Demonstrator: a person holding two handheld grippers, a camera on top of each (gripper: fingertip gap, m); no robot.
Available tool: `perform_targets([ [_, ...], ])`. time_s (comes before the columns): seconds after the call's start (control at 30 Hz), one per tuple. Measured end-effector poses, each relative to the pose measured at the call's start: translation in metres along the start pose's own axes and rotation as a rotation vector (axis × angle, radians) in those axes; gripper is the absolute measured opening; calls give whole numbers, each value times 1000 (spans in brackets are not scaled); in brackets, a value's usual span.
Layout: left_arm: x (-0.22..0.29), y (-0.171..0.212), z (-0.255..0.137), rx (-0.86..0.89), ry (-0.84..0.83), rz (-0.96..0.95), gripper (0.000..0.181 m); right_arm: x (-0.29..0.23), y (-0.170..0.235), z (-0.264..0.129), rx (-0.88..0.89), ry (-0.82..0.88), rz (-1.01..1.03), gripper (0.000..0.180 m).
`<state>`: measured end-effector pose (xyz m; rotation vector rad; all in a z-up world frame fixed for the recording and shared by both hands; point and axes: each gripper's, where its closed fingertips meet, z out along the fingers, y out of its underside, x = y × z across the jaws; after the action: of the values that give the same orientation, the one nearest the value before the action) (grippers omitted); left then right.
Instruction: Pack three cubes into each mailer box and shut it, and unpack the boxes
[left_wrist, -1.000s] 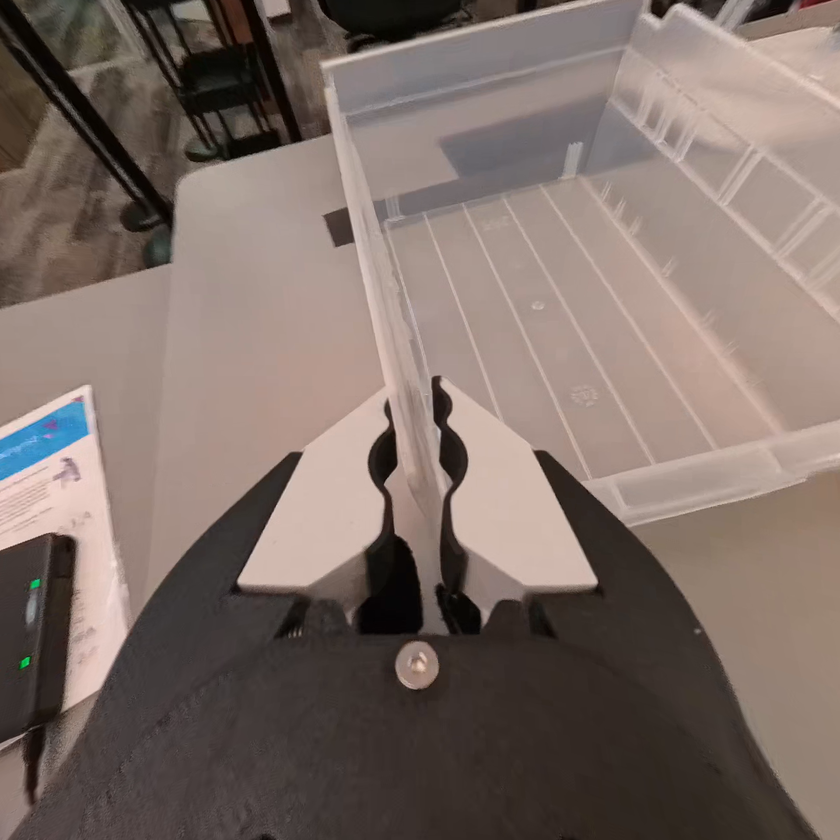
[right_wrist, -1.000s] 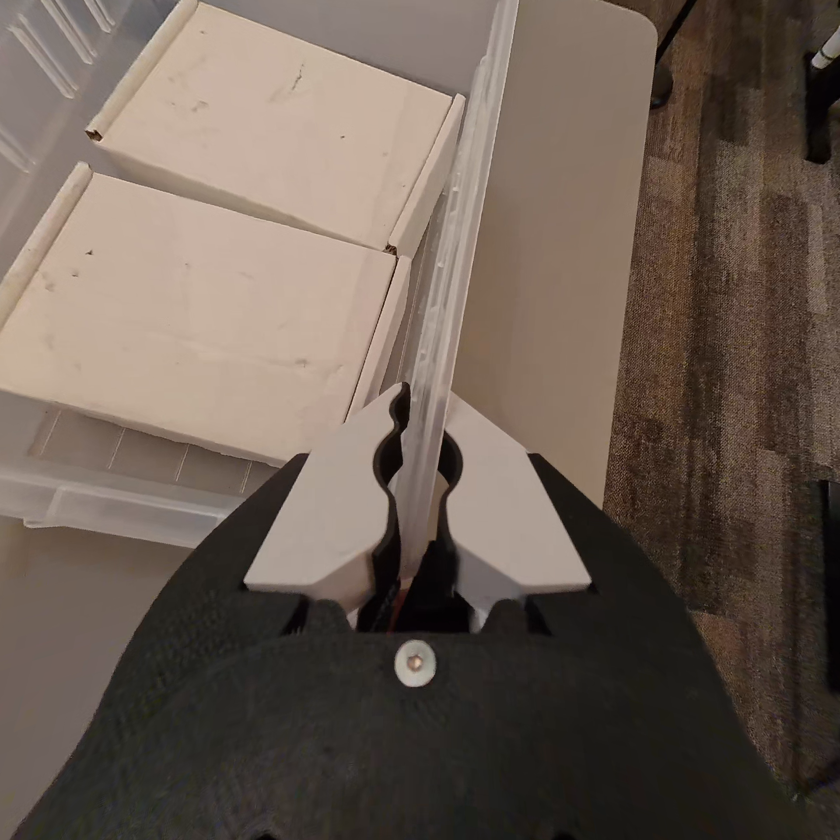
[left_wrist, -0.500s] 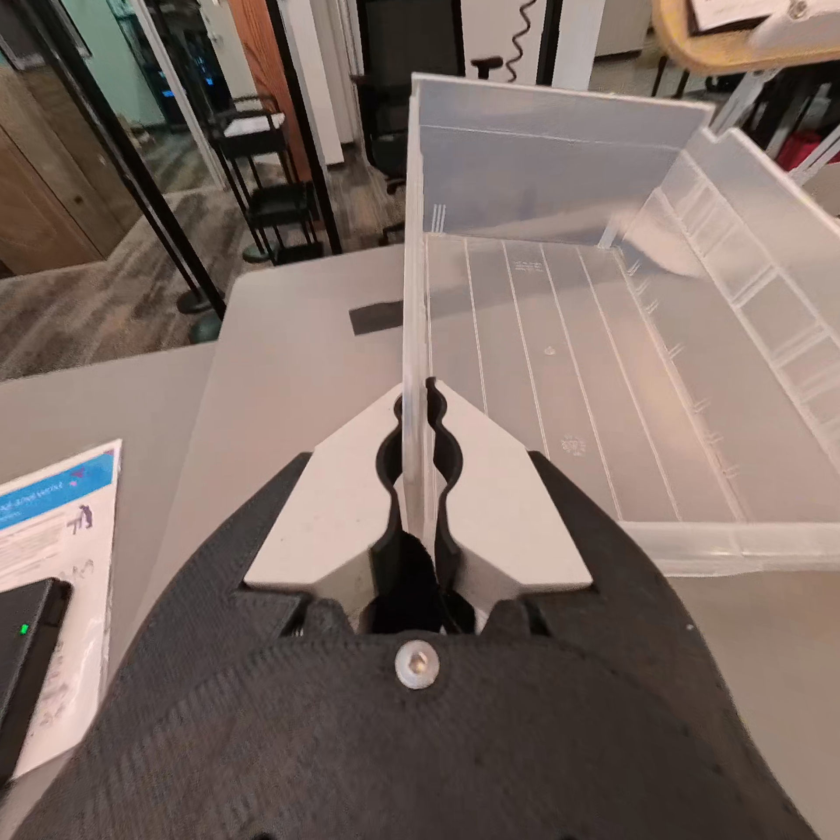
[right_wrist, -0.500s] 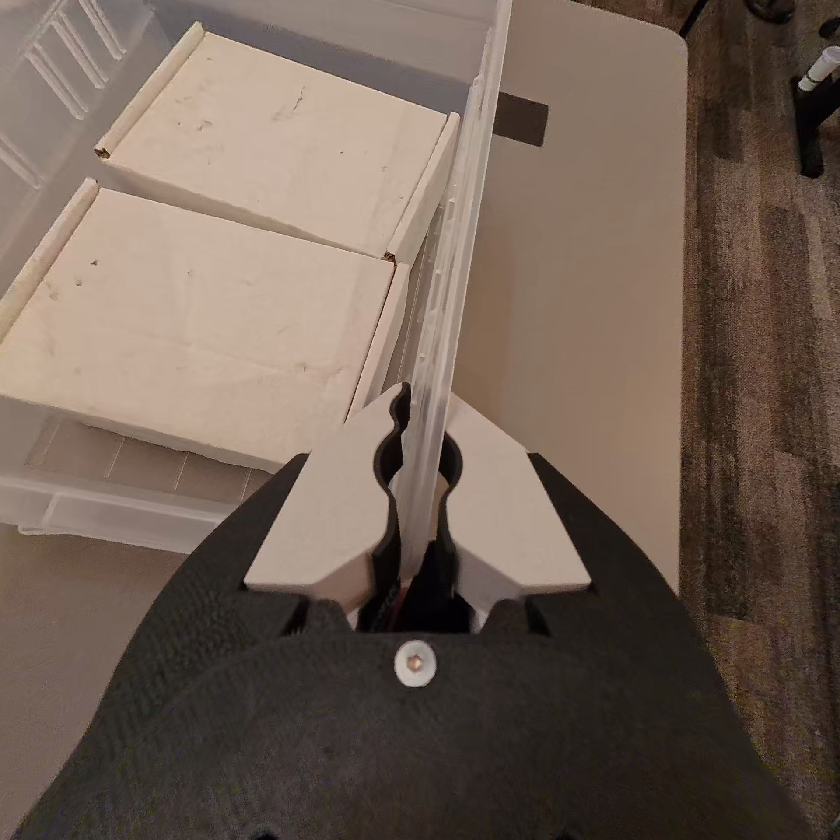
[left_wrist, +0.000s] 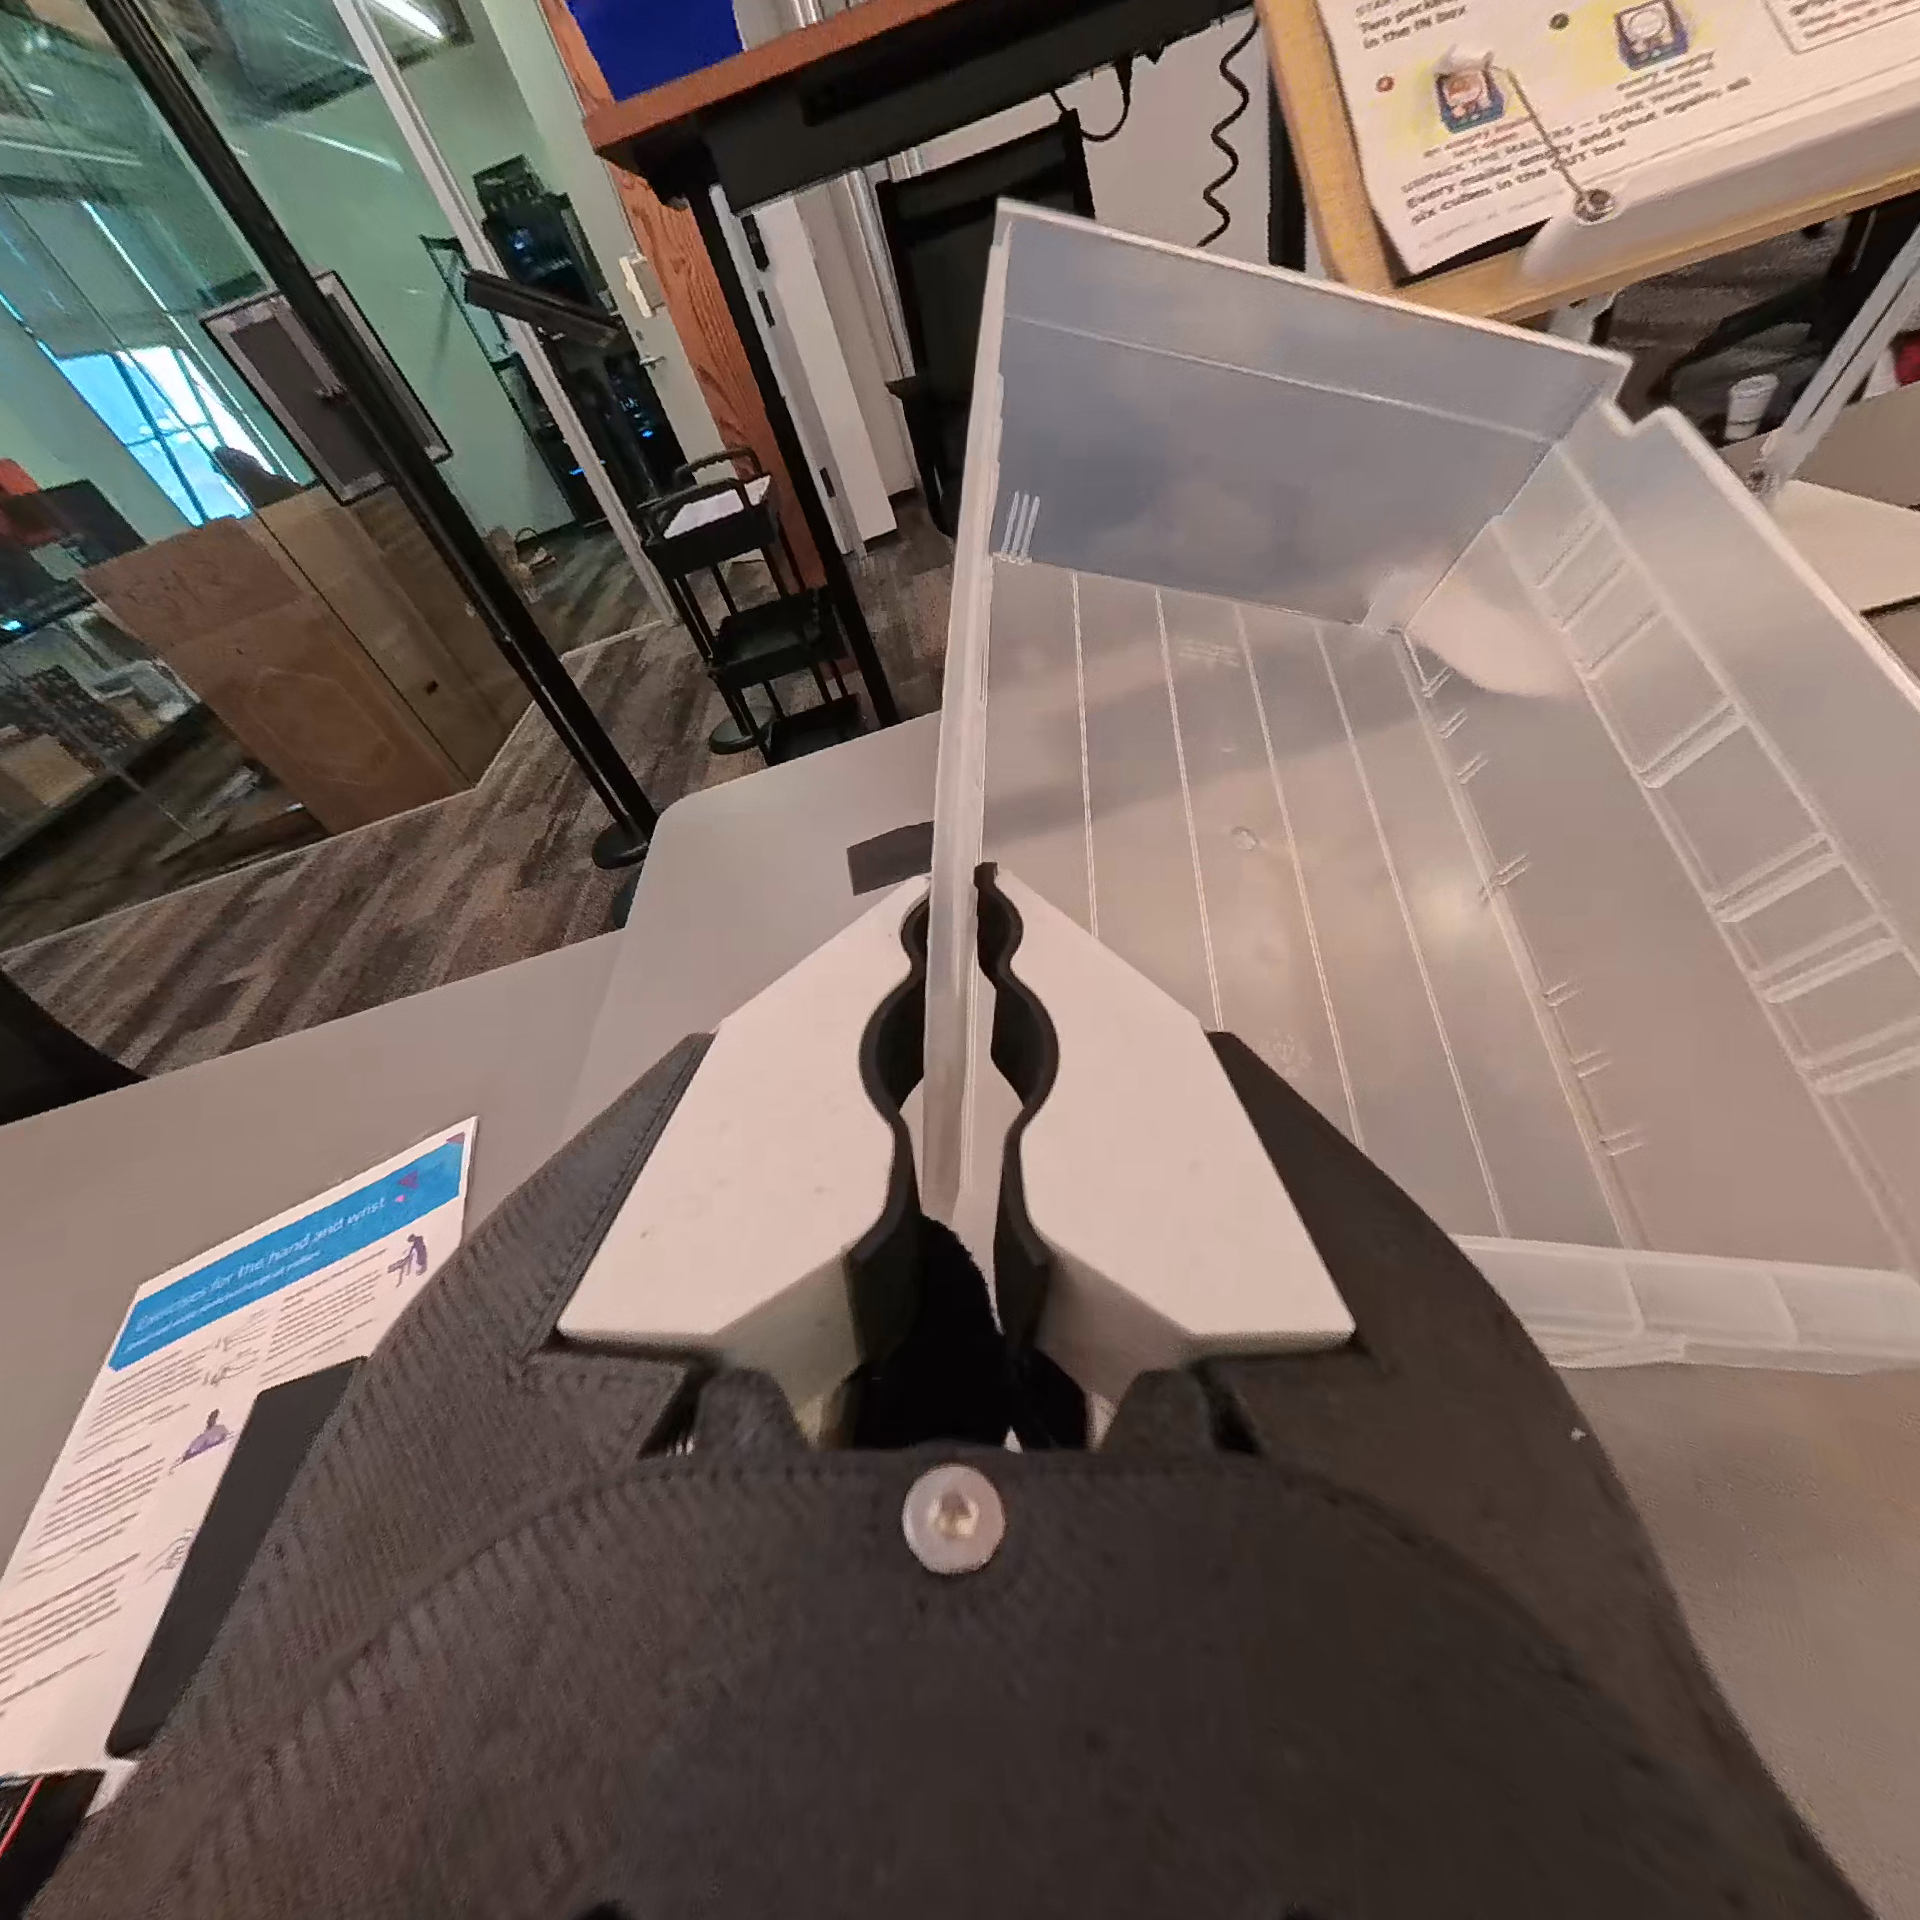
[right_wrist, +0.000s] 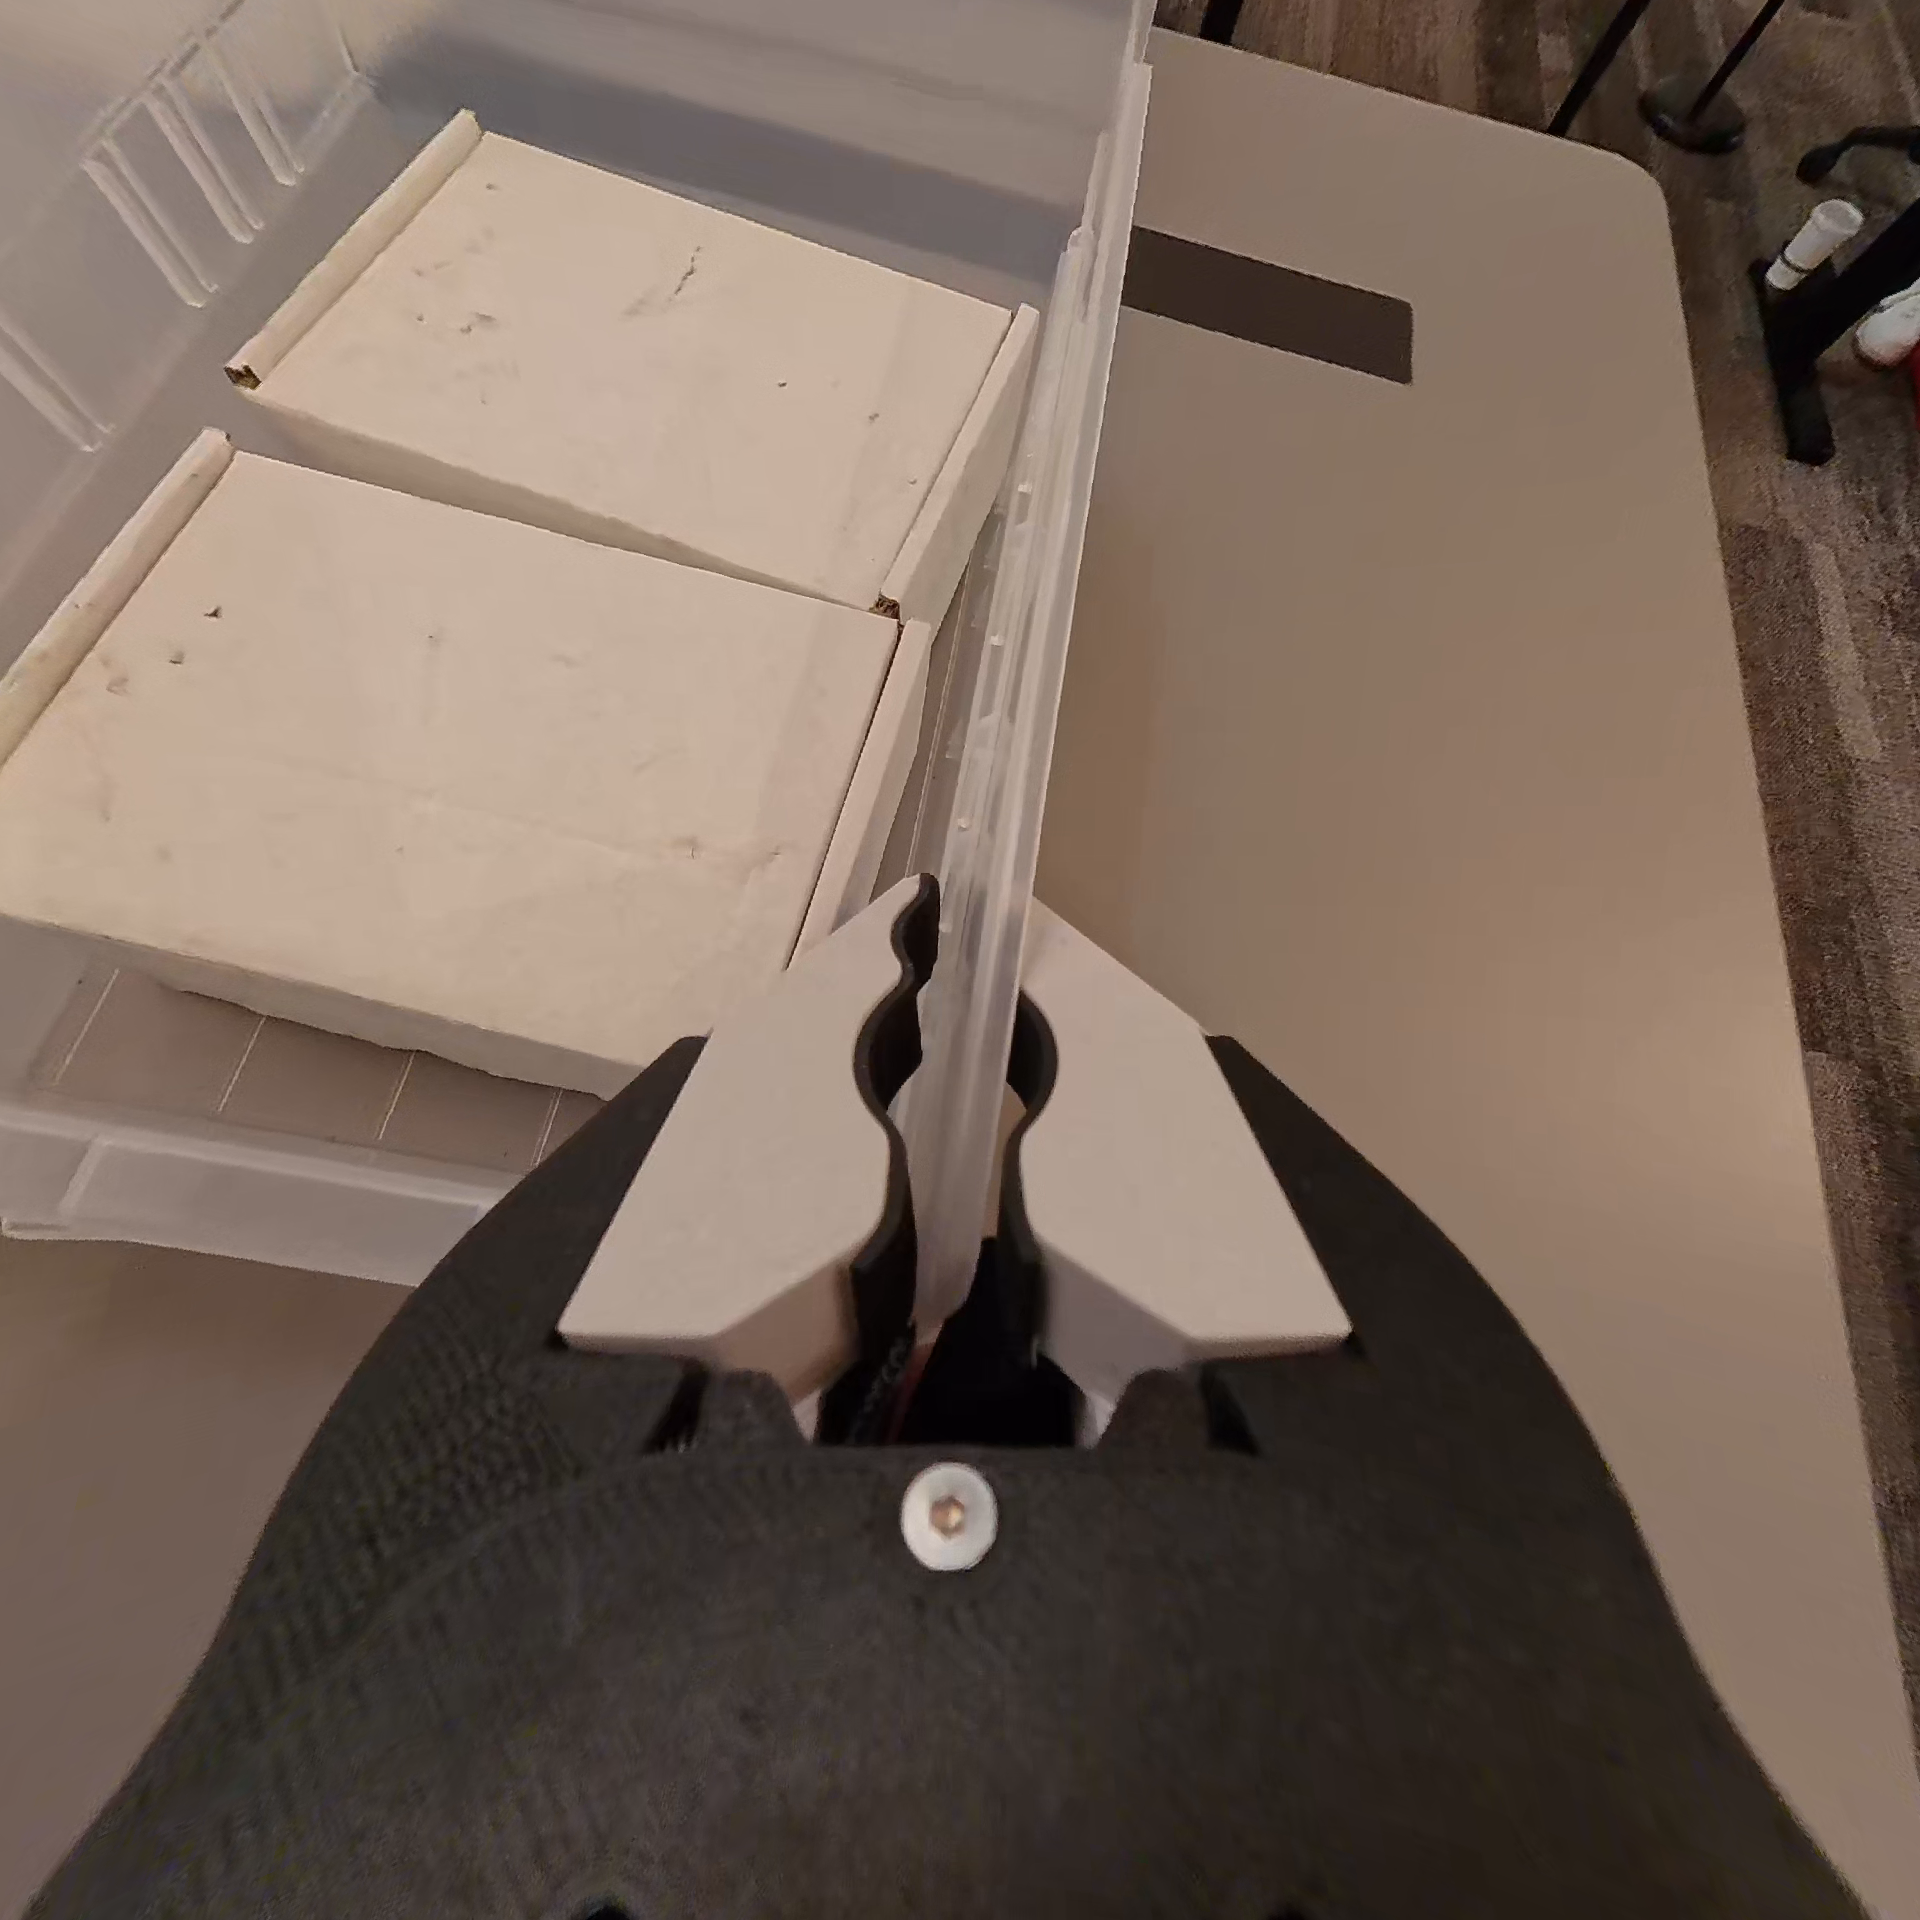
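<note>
Two shut white mailers (right_wrist: 582, 436) lie side by side in a clear bin (right_wrist: 1049, 582) on the beige desk (right_wrist: 1403, 831). The right tongs (right_wrist: 971, 1049) pinch the bin's right wall; the left tongs (left_wrist: 951, 1039) pinch its left wall. Beside the bin lie black tape (right_wrist: 1268, 312) and a leaflet (left_wrist: 208, 1382); beyond it, patterned carpet (left_wrist: 343, 914) and glass partitions (left_wrist: 208, 416).

Counts by kind
Two white mailer boxes (right_wrist: 582, 416) (right_wrist: 416, 810), one clear bin (left_wrist: 1351, 935), one leaflet (left_wrist: 208, 1403), two tools (left_wrist: 956, 894) (right_wrist: 987, 904).

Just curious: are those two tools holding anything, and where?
Yes. Each tool pinches a side wall of a clear plastic bin: left tool on one wall, right tool on another.
</note>
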<state>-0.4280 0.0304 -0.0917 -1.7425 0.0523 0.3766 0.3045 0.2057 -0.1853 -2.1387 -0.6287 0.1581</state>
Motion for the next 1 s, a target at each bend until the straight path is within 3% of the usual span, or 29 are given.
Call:
perform_targets([
  [0.47,-2,-10,-13,37,0,7,2,-91,-10,-5,32,-72,32,5],
  [1.0,-52,-48,-45,144,-54,-80,2,-218,-45,12,95,-161,-8,9],
])
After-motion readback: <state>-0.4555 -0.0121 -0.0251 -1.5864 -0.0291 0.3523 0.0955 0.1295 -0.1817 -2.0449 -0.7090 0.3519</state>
